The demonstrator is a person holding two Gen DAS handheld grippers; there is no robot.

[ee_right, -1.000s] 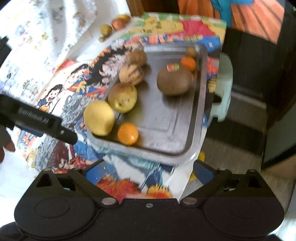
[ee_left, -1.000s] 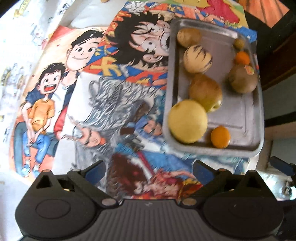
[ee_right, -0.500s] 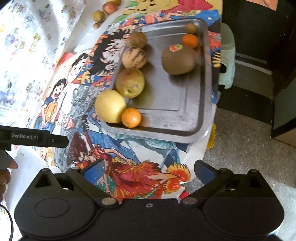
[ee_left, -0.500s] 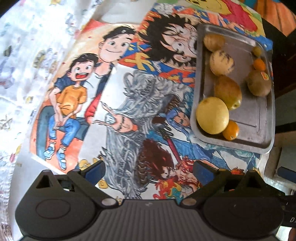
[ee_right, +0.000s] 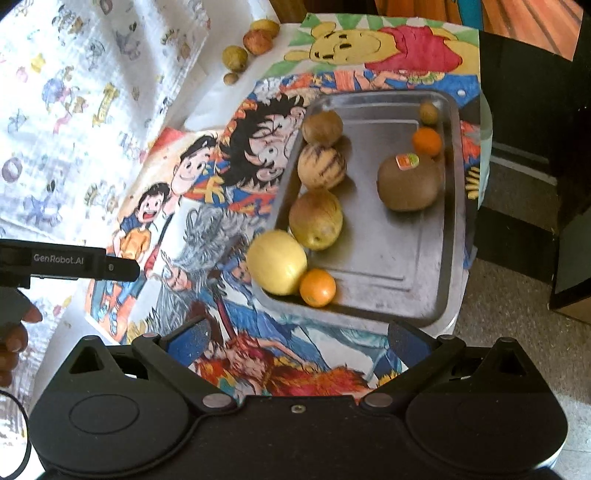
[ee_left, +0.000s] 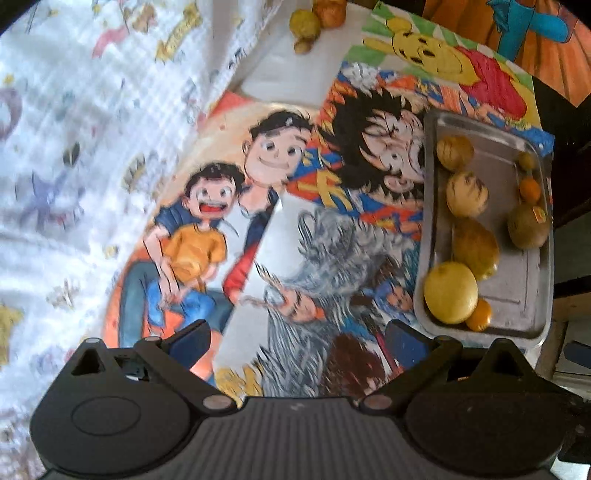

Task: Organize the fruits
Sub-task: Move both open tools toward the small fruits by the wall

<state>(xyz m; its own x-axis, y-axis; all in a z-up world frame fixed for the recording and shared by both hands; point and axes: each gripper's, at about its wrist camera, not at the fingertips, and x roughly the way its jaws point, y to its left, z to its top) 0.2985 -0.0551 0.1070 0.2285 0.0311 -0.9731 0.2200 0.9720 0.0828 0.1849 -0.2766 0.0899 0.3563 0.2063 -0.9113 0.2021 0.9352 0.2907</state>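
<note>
A steel tray [ee_right: 432, 258] [ee_left: 524, 288] sits at the table's right edge on a cartoon-printed cloth. In it lie a yellow lemon-like fruit [ee_right: 276, 262] [ee_left: 450, 292], an orange [ee_right: 317, 288], a pear-coloured fruit [ee_right: 316, 220], a striped melon [ee_right: 322, 166], a brown fruit [ee_right: 322, 127], a stickered kiwi [ee_right: 409, 182], a small orange [ee_right: 426, 141] and a small green fruit [ee_right: 428, 112]. Several loose fruits [ee_right: 255, 42] [ee_left: 314, 20] lie at the far table edge. My left gripper [ee_left: 299, 345] and right gripper [ee_right: 295, 341] hover open and empty, well short of the tray.
The left gripper's body [ee_right: 70, 262] and a hand [ee_right: 14, 332] appear at the left of the right wrist view. A patterned white cloth [ee_left: 74, 147] covers the table's left side. A dark cabinet [ee_right: 535, 110] and floor lie beyond the right table edge.
Both grippers have pulled back and up from the tray, which now looks smaller. The left view swung left over the cartoon cloth; far loose fruits came into sight. The tray's fruits have not moved.
</note>
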